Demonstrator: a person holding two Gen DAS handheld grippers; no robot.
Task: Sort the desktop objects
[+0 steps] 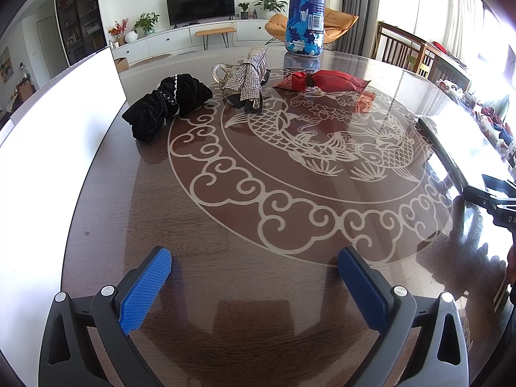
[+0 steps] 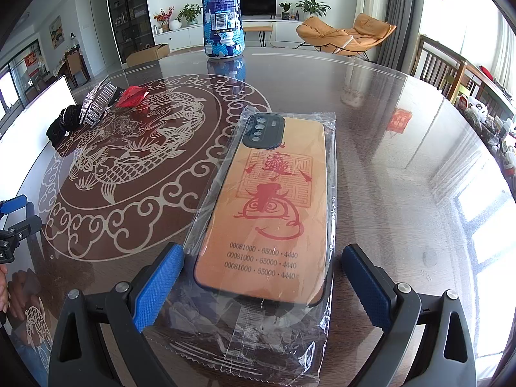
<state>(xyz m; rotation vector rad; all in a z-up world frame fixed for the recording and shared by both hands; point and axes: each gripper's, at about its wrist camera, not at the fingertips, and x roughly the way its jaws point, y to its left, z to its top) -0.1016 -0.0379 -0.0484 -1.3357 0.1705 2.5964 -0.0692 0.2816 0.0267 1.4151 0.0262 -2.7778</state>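
Observation:
In the left wrist view my left gripper [image 1: 254, 287] is open and empty, low over the dark glass table [image 1: 225, 225]. Beyond it lie a black velvet scrunchie [image 1: 167, 104], a rhinestone hair clip [image 1: 246, 77], a red snack packet [image 1: 322, 80] and a blue camouflage bottle [image 1: 306, 13]. In the right wrist view my right gripper [image 2: 262, 285] is open, its blue pads either side of an orange phone case [image 2: 274, 206] in a clear plastic bag; contact is not visible. The bottle [image 2: 222, 13], clip [image 2: 98, 104], packet [image 2: 132, 96] and scrunchie [image 2: 63, 124] lie beyond.
A white board [image 1: 58, 129] lies along the table's left edge. Wooden chairs [image 2: 451, 74] stand at the right, with clutter beyond them. The right gripper's body shows at the left wrist view's right edge [image 1: 493, 200]. The table carries a fish pattern [image 1: 322, 135].

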